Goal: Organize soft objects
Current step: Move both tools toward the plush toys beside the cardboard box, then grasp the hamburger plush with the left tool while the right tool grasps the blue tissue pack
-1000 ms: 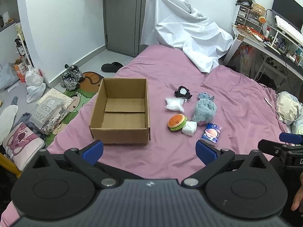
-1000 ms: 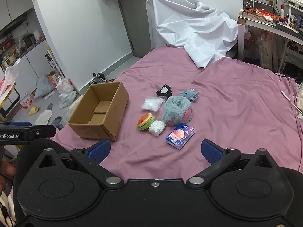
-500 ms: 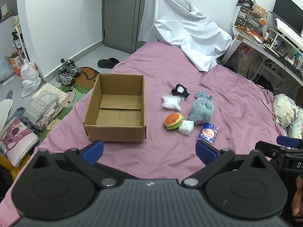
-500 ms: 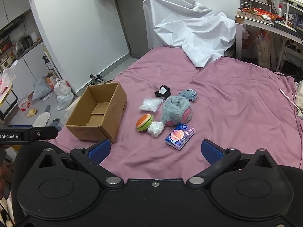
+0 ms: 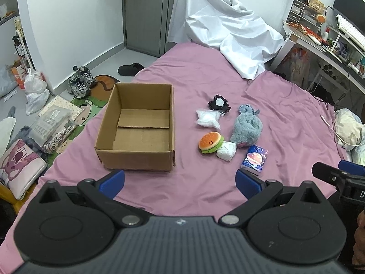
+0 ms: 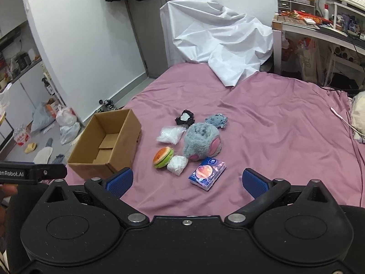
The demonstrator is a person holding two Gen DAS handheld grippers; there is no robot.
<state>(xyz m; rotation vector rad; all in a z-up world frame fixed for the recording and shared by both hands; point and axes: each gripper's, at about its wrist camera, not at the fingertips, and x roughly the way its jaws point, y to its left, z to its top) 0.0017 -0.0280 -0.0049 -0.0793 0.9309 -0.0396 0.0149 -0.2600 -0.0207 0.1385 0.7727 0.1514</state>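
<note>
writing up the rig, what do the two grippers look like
Both match: black plastic bodies with two round discs, silver pivot screws, angled black linkage arms and blue finger pads. Left gripper has a ribbed grey top; right gripper is plain black. White "enRobot.AI" lettering marks the left one's side.

A pink-sheeted bed [image 5: 205, 73] fills a white-walled room, with a grey door [image 5: 146, 11] beyond, a white sheet [image 5: 223, 29] draped at its far end, a cluttered desk [image 5: 324, 43] right, and shoes [image 5: 79, 82] on the grey floor.

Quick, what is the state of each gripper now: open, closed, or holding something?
Left gripper: open, holding nothing, above the bed.
Right gripper: open, holding nothing, above the bed.
</note>
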